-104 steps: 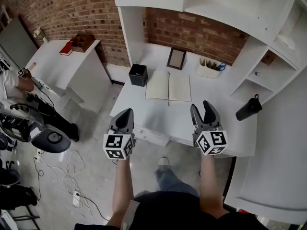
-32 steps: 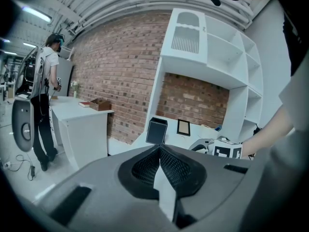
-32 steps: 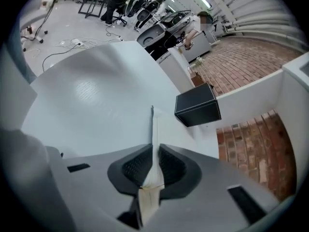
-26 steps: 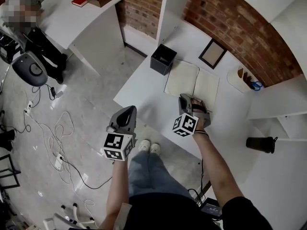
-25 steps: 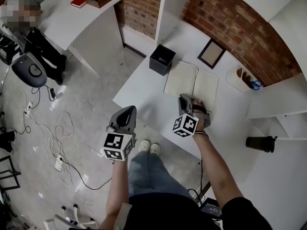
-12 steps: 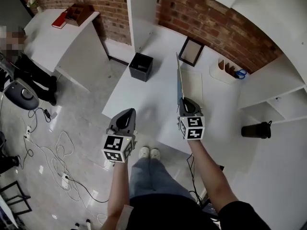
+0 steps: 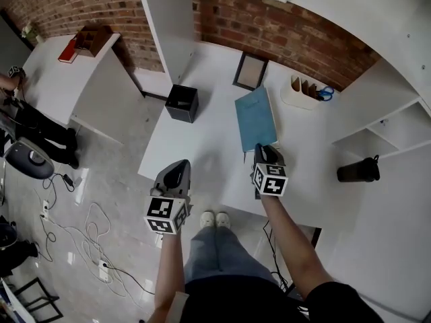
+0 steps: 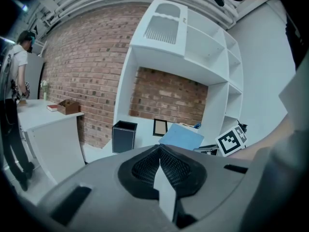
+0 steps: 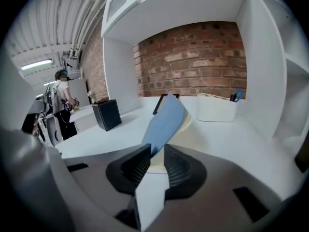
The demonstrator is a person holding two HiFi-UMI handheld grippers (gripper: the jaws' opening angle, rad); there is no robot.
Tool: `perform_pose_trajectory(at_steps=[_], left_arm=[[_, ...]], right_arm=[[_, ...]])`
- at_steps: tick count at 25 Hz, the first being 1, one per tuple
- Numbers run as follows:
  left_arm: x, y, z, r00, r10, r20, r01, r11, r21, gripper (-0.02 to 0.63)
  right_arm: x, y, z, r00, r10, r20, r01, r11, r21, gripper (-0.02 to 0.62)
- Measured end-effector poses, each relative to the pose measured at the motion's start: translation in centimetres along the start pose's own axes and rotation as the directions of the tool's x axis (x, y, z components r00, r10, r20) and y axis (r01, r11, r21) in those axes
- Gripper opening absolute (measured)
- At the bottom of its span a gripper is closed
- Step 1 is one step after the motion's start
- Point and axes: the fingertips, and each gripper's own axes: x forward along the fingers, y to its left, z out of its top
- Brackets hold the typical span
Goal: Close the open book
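Cover almost down, grip released

Your right gripper [image 9: 154, 167] has just been opening its jaws, now narrowly apart around the tilted blue cover [image 9: 164, 116], so the book [image 7: 256, 118] can fall shut on the desk [image 7: 202, 136]; your left gripper [image 7: 176, 167] waits pinched together, empty.

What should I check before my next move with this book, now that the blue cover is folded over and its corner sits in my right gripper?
1. Book fully closed: not ok. In the right gripper view the blue cover is tilted above the cream pages.
2. Right gripper clear of the cover: not ok. Its jaws have just been opening, and the cover's corner is between them.
3. Left gripper out of the way: ok. Shut, empty, apart from the book.
4. Neighbours clear: ok. The picture frame and white organiser stand apart from the book.
5. Book on the desk: ok.
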Motion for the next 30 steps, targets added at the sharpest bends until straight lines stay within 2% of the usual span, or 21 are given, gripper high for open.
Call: perform_pose_trajectory(at_steps=[3,6,10,16,20,25,30], left_arm=[[0.5,-0.2,-0.5,1.0,-0.01,-0.014,0.01,1.0,-0.002,0.009],[1.0,-0.6,-0.9,0.999,-0.025,-0.028,0.025,1.0,-0.001,0.009],[1.5,-1.1,-1.2,0.998,-0.047,-0.045,0.048,0.999,0.005,0.009],[2.3,-1.5,-0.9,0.997,-0.071,-0.041,0.072,0.997,0.014,0.009],[3.1,-1.9,0.4,0.996,-0.087,-0.021,0.087,0.996,0.028,0.009],[4.2,-3.2,3.3,0.992,-0.121,0.028,0.119,0.991,0.063,0.009],[4.9,-4.8,7.0,0.984,-0.154,0.094,0.143,0.983,0.112,0.009]], right_arm=[[0.1,-2.0,-0.5,0.996,-0.089,-0.025,0.089,0.996,-0.016,0.108],[0.6,-3.4,-1.8,0.985,-0.146,-0.092,0.142,0.989,-0.048,0.148],[1.4,-4.2,-3.6,0.971,-0.157,-0.18,0.152,0.988,-0.042,0.172],[0.5,-4.0,-2.8,0.978,-0.137,-0.156,0.136,0.99,-0.017,0.173],[-1.5,-4.5,-1.0,0.985,-0.138,-0.1,0.139,0.99,0.001,0.173],[-4.5,-5.1,2.9,0.994,-0.103,0.03,0.102,0.995,0.011,0.172],[-8.3,-5.4,8.1,0.976,-0.082,0.203,0.092,0.995,-0.04,0.16]])
